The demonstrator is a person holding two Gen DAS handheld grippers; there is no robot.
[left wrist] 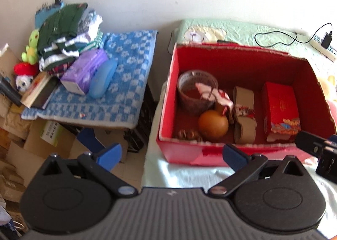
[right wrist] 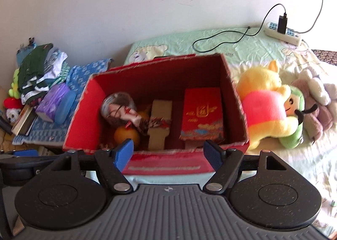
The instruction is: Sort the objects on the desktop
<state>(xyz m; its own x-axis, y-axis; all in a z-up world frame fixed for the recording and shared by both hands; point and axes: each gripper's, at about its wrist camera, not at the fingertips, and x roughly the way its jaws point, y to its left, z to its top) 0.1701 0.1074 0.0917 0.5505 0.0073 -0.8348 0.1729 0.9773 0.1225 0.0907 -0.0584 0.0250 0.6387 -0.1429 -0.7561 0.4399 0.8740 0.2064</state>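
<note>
Two grippers: both hang above the near edge of the bed, fingers spread wide, nothing between them.
Left gripper (left wrist: 172, 155): its blue fingers (left wrist: 110, 154) straddle the front-left corner of the red box (left wrist: 168, 96); they stand clear of the box wall.
Right gripper (right wrist: 168, 151): its fingers (right wrist: 124, 151) frame the middle of the box's front wall, apart from it.
Red box: sits open on the bed (right wrist: 221, 38), just past both pairs of fingers.
Inside the box: a clear cup (left wrist: 197, 90) lies at the left, an orange ball (left wrist: 213, 124) in front of it, a tan cardboard piece (left wrist: 244, 113) in the middle, a red packet (left wrist: 281, 109) at the right. All lie beyond the fingertips, untouched.
Beside the box: plush toys (right wrist: 267, 109) lie on the bed to its right.
Bench (left wrist: 130, 75): well to the left, under a blue checked cloth, carrying folded clothes (left wrist: 63, 35), a purple tissue pack (left wrist: 84, 71) and a blue case (left wrist: 103, 79) touching it.
</note>
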